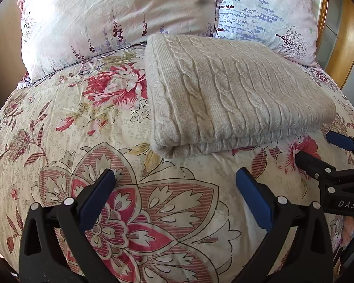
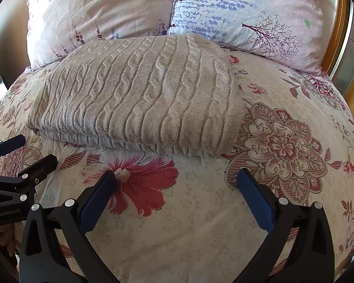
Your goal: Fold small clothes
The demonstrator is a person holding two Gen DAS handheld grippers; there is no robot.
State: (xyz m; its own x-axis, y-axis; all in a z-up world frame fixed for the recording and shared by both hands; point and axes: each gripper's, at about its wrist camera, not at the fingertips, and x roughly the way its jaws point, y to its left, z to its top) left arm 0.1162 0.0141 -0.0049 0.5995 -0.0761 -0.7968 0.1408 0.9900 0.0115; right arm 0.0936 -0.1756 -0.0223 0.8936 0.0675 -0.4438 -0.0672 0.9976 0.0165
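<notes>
A beige cable-knit sweater [image 1: 233, 94] lies folded into a flat rectangular stack on the floral bedspread [image 1: 82, 122], with its far edge close to two pillows: a pink pillow [image 1: 111, 16] and a lavender-print pillow [image 1: 266, 16] set side by side at the head of the bed. The folded layers show along the near edge of the stack. The left gripper [image 1: 175, 176] is positioned over the bedspread just short of the near left corner of the sweater; its jaws stand wide apart and hold nothing. The right gripper [image 2: 177, 176] is positioned over a red printed flower in front of the near edge of the sweater; its jaws also stand wide apart and empty. Neither gripper touches the sweater. A wooden headboard [image 1: 347, 54] is visible behind the pillows.
</notes>
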